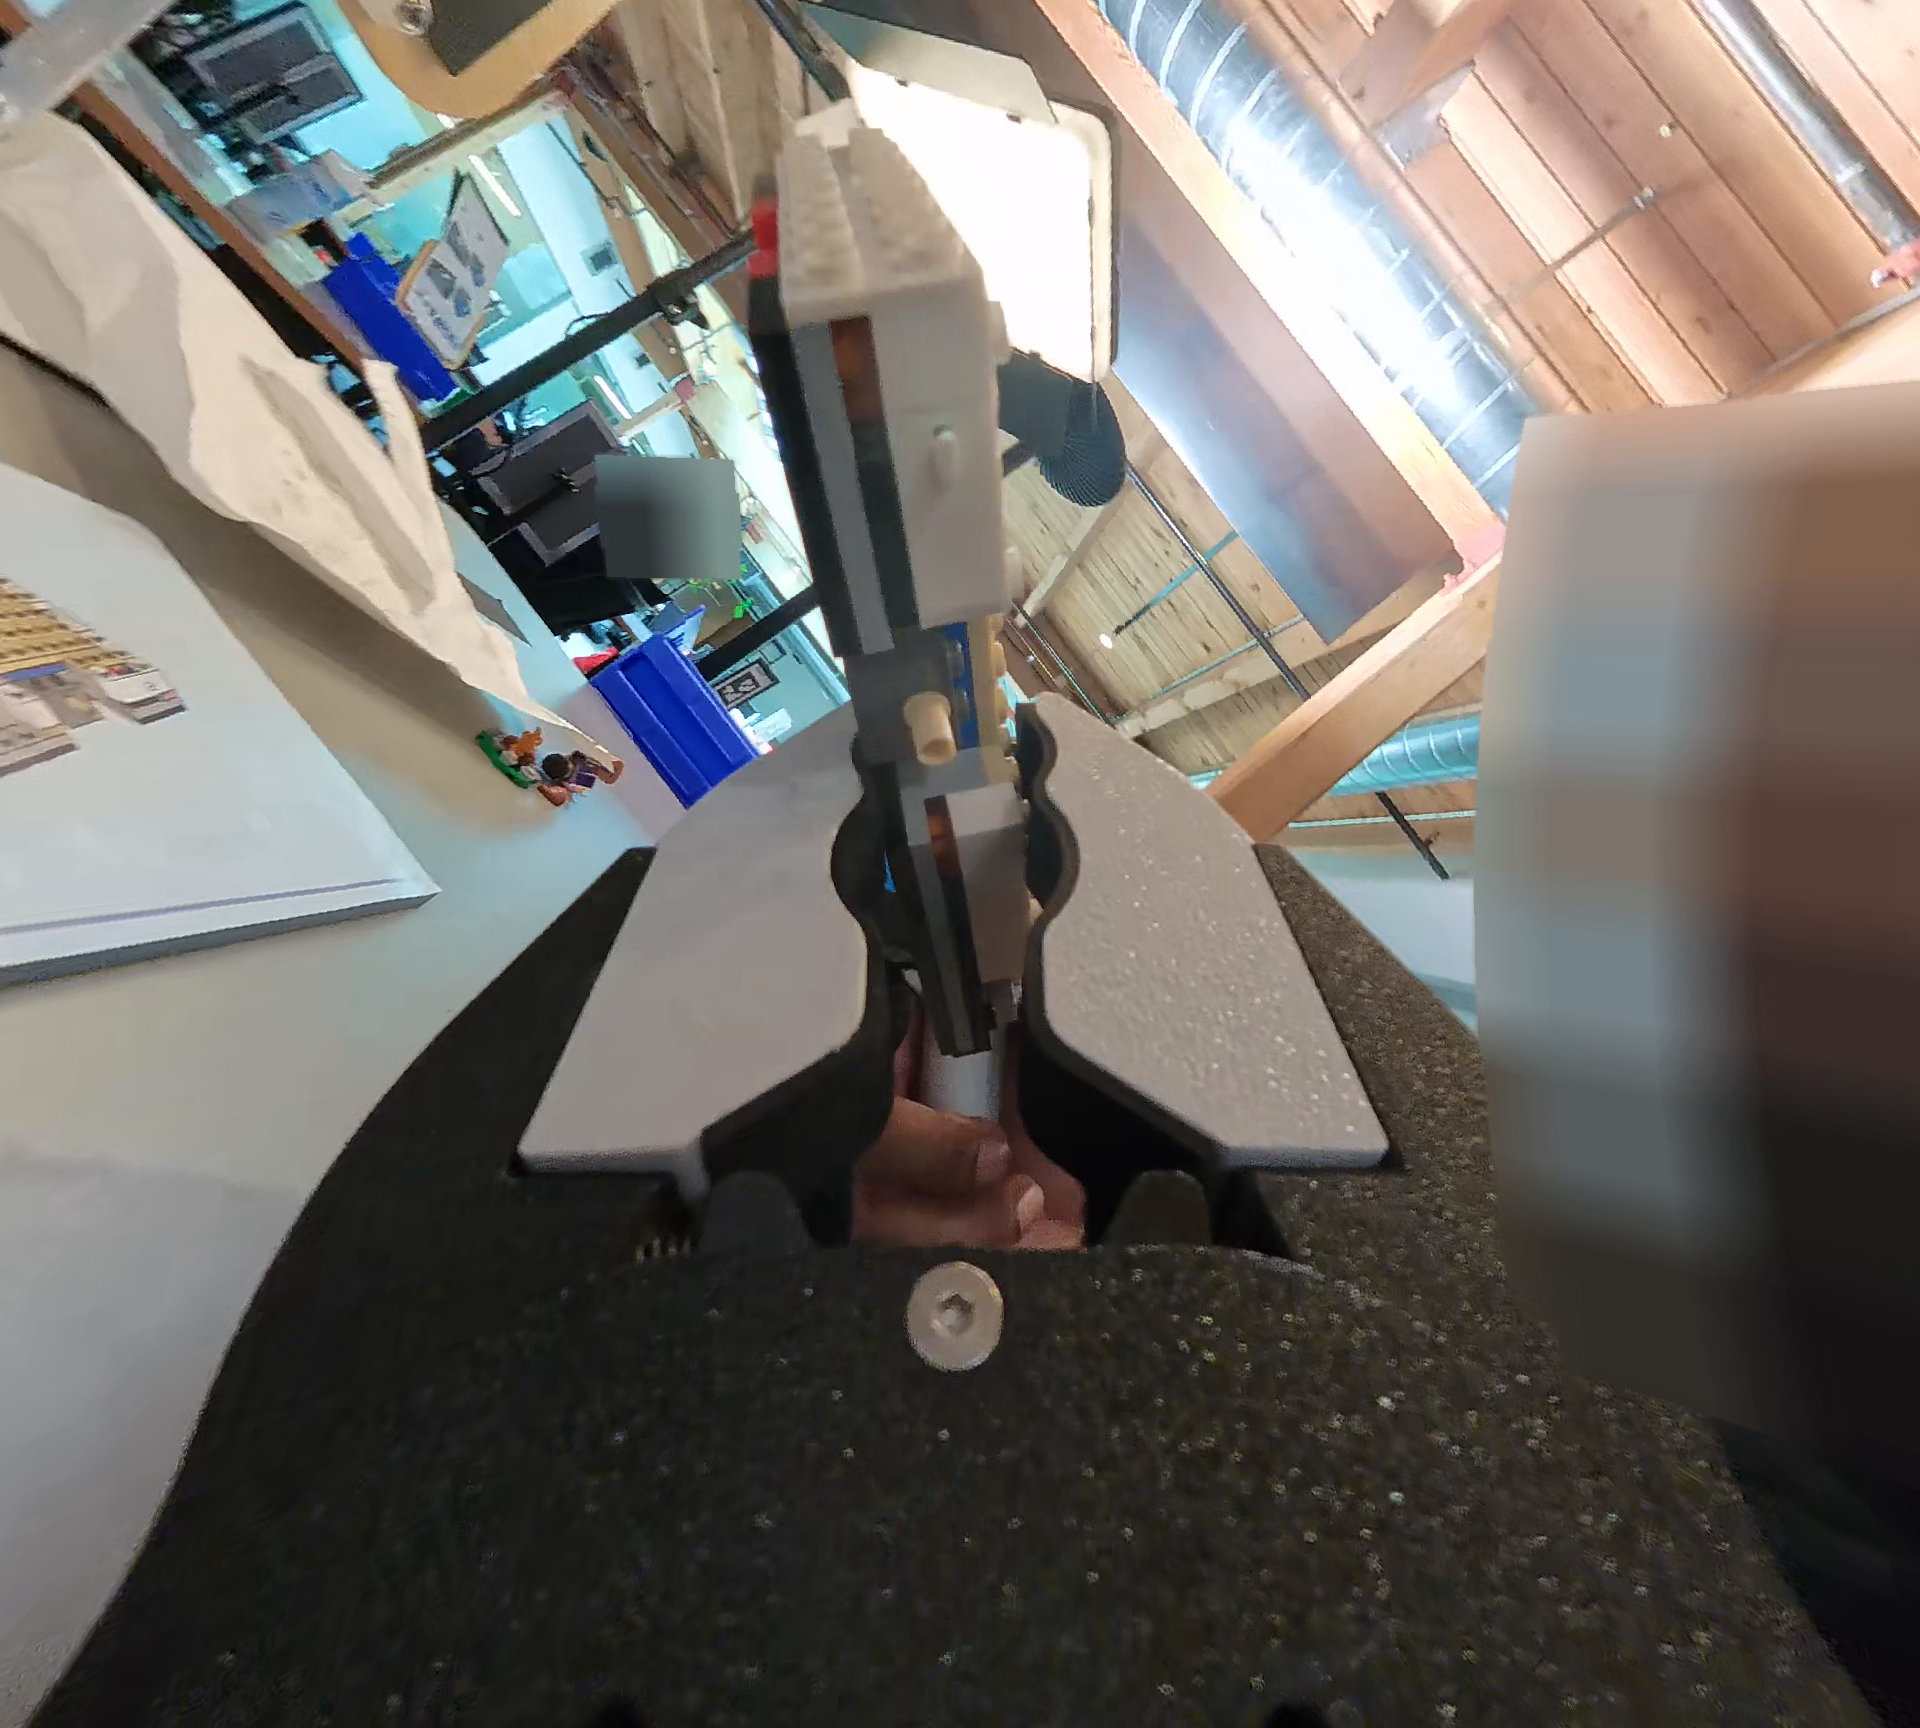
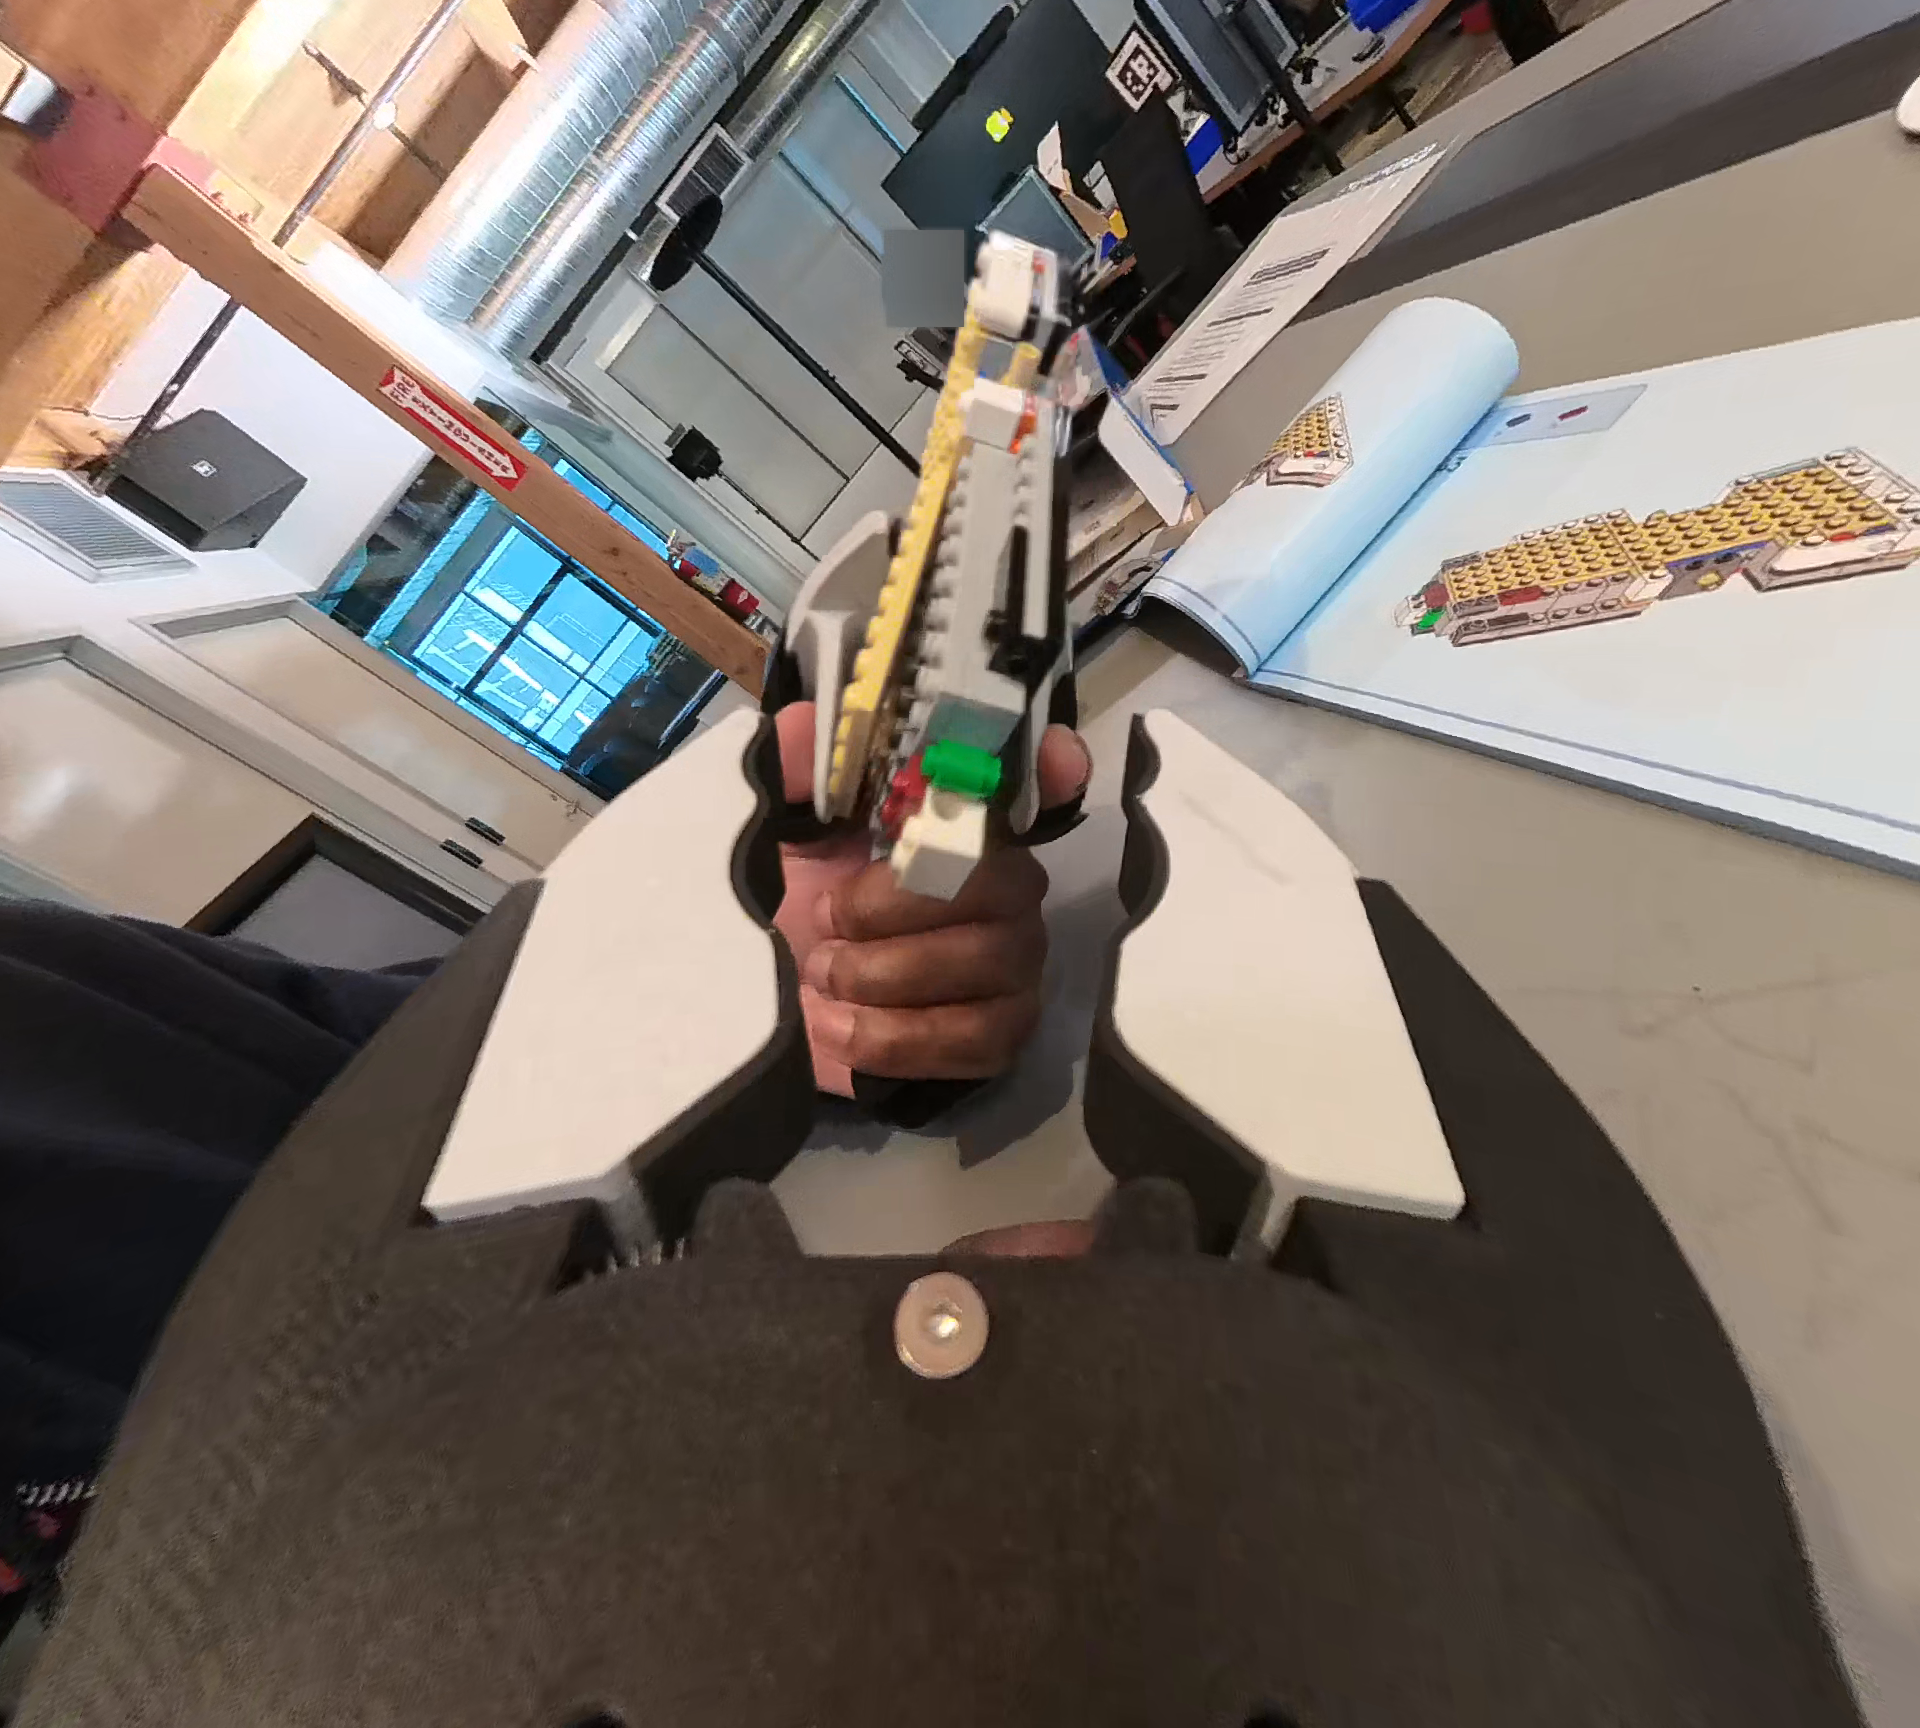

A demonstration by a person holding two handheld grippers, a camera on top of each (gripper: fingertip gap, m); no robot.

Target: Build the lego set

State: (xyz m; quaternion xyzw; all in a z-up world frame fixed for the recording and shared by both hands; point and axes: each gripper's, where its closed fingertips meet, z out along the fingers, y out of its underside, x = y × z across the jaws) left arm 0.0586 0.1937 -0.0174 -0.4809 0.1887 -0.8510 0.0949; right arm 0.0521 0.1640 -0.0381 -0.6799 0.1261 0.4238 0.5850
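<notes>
My left gripper (image 1: 951, 805) is shut on the lower end of a long toy-brick model (image 1: 894, 431) of white, grey and black bricks and holds it up in the air. A tan peg sticks out of the model just above the fingertips. In the right wrist view the same model (image 2: 977, 556) shows a yellow studded plate, a green brick and a white end brick, clamped between the left gripper's fingers (image 2: 831, 639), with a hand below them. My right gripper (image 2: 945, 774) is open wide. Its fingertips (image 2: 1153, 785) stand on either side of the model's near end without touching it.
An open instruction booklet (image 2: 1610, 598) lies on the grey table (image 2: 1558, 1107) to the right; it also shows in the left wrist view (image 1: 156, 795). A crumpled paper bag (image 1: 260, 431), small toy figures (image 1: 551, 764) and a blue bin (image 1: 675, 722) sit farther off. My hands' fingertips stand some 4 cm from each other.
</notes>
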